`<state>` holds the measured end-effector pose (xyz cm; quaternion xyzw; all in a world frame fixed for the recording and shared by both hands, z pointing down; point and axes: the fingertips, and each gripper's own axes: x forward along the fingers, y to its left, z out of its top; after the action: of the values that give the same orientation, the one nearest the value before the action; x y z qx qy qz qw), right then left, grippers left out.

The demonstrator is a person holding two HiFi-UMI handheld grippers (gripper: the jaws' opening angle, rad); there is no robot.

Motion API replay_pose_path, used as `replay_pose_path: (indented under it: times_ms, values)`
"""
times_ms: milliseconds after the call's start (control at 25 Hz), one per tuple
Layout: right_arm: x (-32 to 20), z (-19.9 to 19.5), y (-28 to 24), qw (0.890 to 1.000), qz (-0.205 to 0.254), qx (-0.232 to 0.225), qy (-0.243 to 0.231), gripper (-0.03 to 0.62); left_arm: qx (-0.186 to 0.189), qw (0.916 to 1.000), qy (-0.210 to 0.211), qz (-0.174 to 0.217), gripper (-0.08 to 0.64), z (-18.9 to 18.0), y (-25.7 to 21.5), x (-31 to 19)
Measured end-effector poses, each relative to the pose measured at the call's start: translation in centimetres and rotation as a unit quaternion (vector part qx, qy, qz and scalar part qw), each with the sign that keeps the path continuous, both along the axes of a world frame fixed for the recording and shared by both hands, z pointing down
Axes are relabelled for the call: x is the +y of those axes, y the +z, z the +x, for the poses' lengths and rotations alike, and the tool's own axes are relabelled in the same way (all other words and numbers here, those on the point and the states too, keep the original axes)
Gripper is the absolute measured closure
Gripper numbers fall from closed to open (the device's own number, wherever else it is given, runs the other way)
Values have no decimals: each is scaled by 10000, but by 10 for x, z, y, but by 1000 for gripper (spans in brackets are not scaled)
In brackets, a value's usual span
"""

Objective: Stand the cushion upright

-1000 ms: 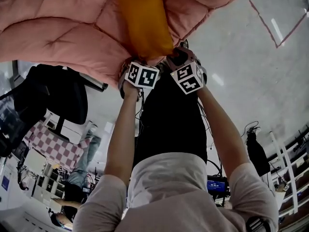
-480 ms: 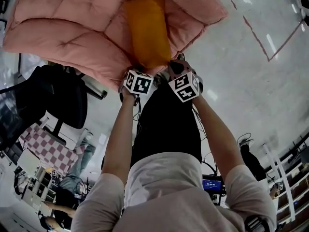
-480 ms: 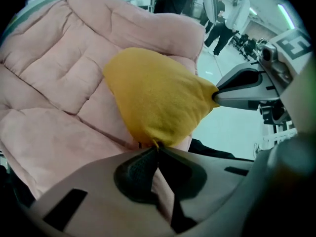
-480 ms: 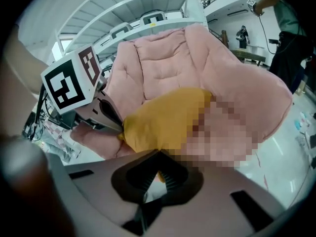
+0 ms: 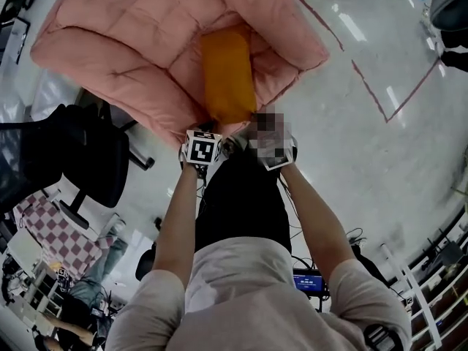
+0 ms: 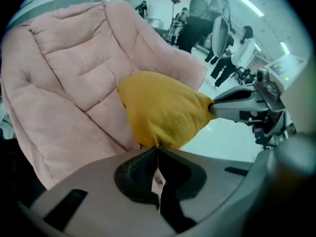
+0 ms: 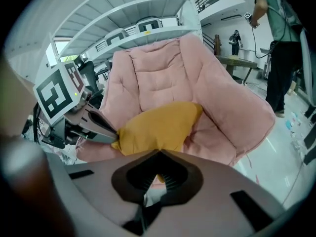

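A yellow cushion (image 5: pixel 228 75) lies lengthwise in the seat of a pink quilted lounge chair (image 5: pixel 124 42). My left gripper (image 5: pixel 212 129) is shut on the cushion's near left corner, and in the left gripper view the yellow cloth (image 6: pixel 160 110) runs down into the closed jaws. My right gripper (image 5: pixel 246 128) is shut on the near right corner; it shows in the left gripper view as grey fingers (image 6: pixel 232 105) pinching the cloth. From the right gripper view the cushion (image 7: pixel 160 125) rises off the seat, with the left gripper (image 7: pixel 114 134) nipping its corner. Both pairs of jaws have just closed on the corners.
A black office chair (image 5: pixel 95 152) stands left of the pink chair. Red tape lines (image 5: pixel 373 86) mark the grey floor on the right. White shelving (image 7: pixel 138 14) stands behind the pink chair (image 7: pixel 163 78). People (image 6: pixel 197 19) stand in the background.
Both grippers stay at the cushion's near end and have come up with it. The head camera has shifted, so more of the pink chair and floor shows.
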<state>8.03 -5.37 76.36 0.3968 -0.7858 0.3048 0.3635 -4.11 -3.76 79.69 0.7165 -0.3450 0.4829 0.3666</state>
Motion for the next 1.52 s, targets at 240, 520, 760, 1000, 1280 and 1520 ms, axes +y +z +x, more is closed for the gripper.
replay_pose_path:
  times_ms: [240, 520, 760, 1000, 1280, 1520]
  values:
    - [-21, -4, -30, 9997, 220, 137, -43, 577, 409, 9984, -312, 223, 543, -4, -35, -19]
    - [-45, -10, -68, 9980, 497, 359, -142, 577, 817, 9941, -598, 400, 543, -7, -73, -31]
    - [-65, -27, -103, 9963, 650, 406, -380, 577, 1014, 9893, -921, 493, 543, -18, -108, -38]
    - [-75, -43, -121, 9950, 684, 333, -644, 577, 1304, 9837, -1158, 437, 543, -35, -131, -45]
    - [-101, -45, -146, 9946, 711, 260, -708, 577, 1352, 9802, -1305, 617, 543, -35, -159, -69]
    - [-120, -42, -147, 9933, 578, 297, -956, 577, 1484, 9743, -1610, 531, 543, -29, -160, -81]
